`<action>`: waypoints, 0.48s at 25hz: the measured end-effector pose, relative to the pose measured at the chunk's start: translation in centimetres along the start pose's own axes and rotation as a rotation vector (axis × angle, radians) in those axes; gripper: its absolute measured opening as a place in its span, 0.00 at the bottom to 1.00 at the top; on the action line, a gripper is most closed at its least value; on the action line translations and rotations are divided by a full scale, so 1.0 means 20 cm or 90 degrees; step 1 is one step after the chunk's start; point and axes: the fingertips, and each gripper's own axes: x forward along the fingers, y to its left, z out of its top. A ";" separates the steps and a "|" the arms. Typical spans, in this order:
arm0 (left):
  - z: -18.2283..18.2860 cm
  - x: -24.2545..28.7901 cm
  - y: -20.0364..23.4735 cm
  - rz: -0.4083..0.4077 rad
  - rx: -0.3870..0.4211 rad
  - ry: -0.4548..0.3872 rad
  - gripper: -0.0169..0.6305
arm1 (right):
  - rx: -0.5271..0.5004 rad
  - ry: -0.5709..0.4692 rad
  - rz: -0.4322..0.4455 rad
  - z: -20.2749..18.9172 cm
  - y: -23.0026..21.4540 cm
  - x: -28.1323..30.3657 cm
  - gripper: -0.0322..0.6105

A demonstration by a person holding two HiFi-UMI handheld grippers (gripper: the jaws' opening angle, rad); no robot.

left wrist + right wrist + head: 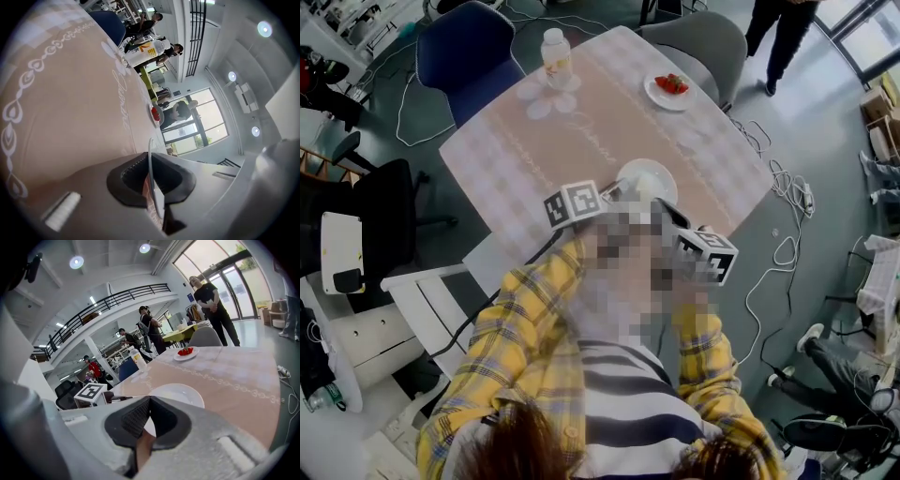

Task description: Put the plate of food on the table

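White plate point(652, 176) at near edge of table point(581, 150); strawberry plate point(667, 103), bottle point(555, 56) far across.

I'm looking at a round white plate point(649, 178) lying level at the near edge of the worktop point(609, 112), which is wearing a pinkish patterned cloth point(581, 131). My left tool point(148, 157) is pinching its rim. I'm not making out whether it is touching the cloth, or what it is carrying.
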 end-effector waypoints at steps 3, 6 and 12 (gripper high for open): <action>0.01 0.01 0.03 0.024 0.019 0.013 0.05 | -0.001 0.008 -0.009 -0.01 -0.04 0.03 0.05; 0.00 0.01 0.04 0.038 0.039 0.030 0.05 | 0.003 0.018 -0.015 -0.03 -0.06 0.06 0.05; 0.01 0.03 0.03 0.044 0.065 0.065 0.05 | 0.006 0.033 -0.017 -0.06 -0.09 0.10 0.05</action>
